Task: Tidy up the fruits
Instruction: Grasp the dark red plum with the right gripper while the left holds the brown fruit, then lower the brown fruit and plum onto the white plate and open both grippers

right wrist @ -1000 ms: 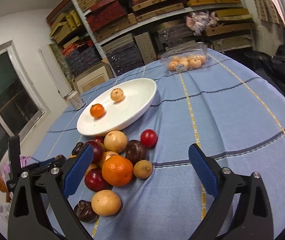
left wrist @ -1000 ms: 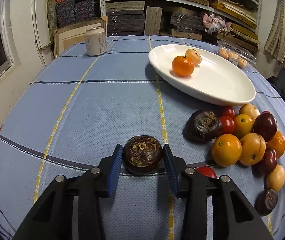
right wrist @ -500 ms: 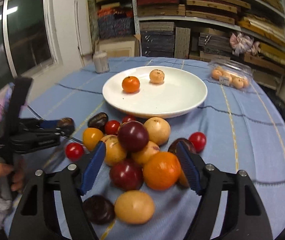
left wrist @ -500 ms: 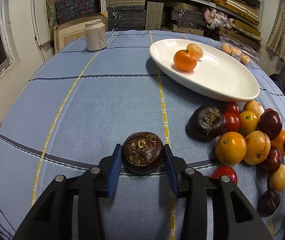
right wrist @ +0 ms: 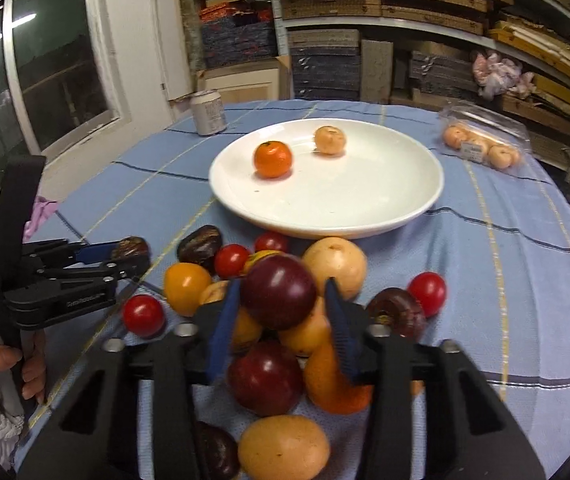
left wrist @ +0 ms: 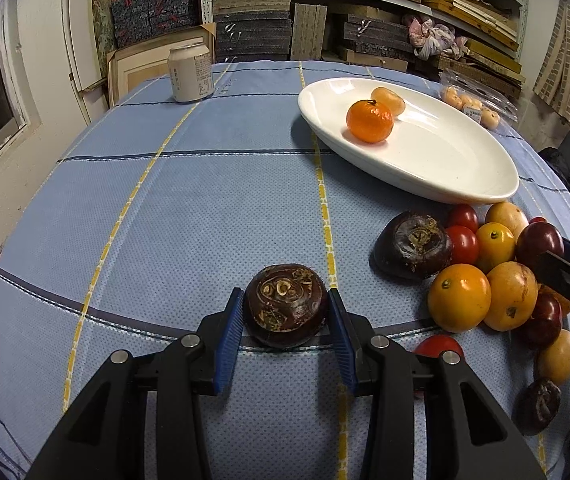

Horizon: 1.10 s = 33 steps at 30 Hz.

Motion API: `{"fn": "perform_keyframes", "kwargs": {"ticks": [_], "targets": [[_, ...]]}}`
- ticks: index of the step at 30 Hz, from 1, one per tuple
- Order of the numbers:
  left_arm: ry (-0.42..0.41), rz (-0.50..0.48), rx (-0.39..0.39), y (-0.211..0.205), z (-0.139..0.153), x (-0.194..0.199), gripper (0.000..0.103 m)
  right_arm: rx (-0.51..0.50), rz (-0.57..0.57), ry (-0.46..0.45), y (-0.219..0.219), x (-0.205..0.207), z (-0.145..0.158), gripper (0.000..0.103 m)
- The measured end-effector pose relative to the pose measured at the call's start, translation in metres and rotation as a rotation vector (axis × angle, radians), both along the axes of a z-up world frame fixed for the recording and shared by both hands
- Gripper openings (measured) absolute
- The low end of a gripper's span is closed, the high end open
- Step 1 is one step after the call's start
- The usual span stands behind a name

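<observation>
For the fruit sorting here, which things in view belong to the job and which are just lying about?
Job:
- white plate with an orange mandarin and a pale fruit
- loose fruit pile
- dark red plum, gripped by the right hand-held gripper
- dark brown fruit, gripped by the left hand-held gripper

Lying about:
- can
- clear packet of fruit
- shelved boxes

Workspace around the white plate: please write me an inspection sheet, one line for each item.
Surface: round table under blue checked cloth.
Job's things: white oval ceramic plate holding an orange mandarin and a pale peach fruit; mixed fruit pile beside the plate.
Clutter: pale drink can; clear plastic fruit pack.
Grippers: left claw shut on a dark brown water chestnut; right claw has just been closing around a dark red plum.
Cables: nothing seen.
Surroundings: shelves of stacked boards; window.
</observation>
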<state>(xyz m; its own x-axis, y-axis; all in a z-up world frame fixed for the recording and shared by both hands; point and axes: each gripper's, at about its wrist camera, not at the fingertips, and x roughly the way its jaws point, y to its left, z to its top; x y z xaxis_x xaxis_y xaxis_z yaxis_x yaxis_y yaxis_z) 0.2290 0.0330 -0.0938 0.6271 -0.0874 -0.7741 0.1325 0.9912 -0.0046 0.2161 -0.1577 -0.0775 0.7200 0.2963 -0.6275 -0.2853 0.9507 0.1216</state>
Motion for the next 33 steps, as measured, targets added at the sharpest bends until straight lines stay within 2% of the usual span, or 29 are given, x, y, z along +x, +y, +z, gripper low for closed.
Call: {"fn": "perform_keyframes", "kwargs": {"ticks": [6, 13, 17, 23, 27, 33], "targets": [[-0.006, -0.02, -0.046, 0.001, 0.002, -0.005, 0.042, 0.032, 0.006, -0.002, -0.006, -0.005, 0.001, 0.038], [-0.119, -0.015, -0.035, -0.002, 0.02, -0.019, 0.042, 0.116, -0.05, -0.041, -0.03, -0.017, 0.013, 0.038], [-0.165, -0.015, -0.07, -0.009, 0.048, -0.017, 0.042, 0.158, -0.093, -0.064, -0.046, -0.017, 0.025, 0.037], [-0.24, -0.074, -0.037, -0.054, 0.093, 0.014, 0.042, 0.175, -0.123, -0.094, -0.059, 0.022, 0.073, 0.037], [-0.207, -0.072, -0.032, -0.076, 0.082, 0.051, 0.042, 0.143, -0.12, -0.08, -0.049, 0.058, 0.078, 0.038], [-0.106, -0.086, -0.01, -0.088, 0.044, 0.088, 0.042, 0.069, -0.14, 0.019, -0.044, 0.103, 0.04, 0.038]]}}
